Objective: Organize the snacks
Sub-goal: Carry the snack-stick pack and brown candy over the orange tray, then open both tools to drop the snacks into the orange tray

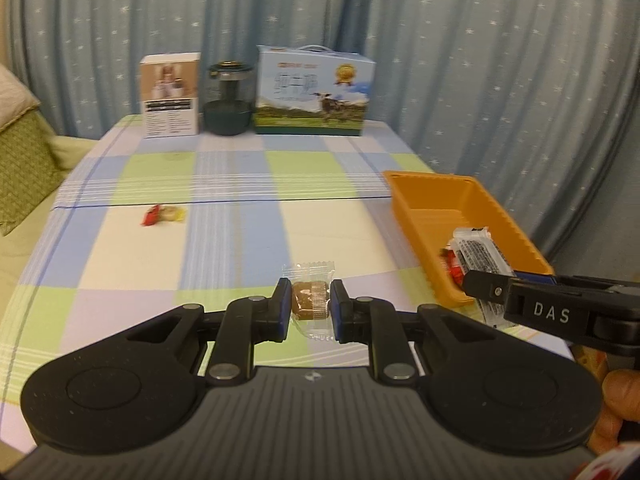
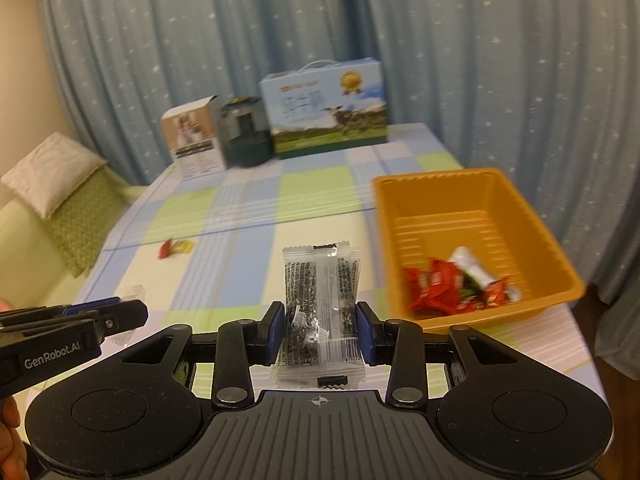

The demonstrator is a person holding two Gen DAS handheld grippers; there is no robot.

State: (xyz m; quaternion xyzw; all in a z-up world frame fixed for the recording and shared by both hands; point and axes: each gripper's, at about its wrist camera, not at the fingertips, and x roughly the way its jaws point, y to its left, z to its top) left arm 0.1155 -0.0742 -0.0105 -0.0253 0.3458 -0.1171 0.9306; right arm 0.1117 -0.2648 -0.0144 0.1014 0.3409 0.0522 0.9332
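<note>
My left gripper is shut on a small brown cake in a clear wrapper, held above the checked tablecloth. My right gripper is shut on a clear packet of dark snack with black print; in the left wrist view that packet shows in front of the tray. The orange tray stands at the right of the table and holds several red-wrapped sweets and a white packet. A red and yellow wrapped sweet lies alone at the left of the table.
At the table's far edge stand a white carton, a dark green jar and a blue milk gift box. A blue starred curtain hangs behind. A green sofa with a cushion is to the left. A person's hand holds the right gripper.
</note>
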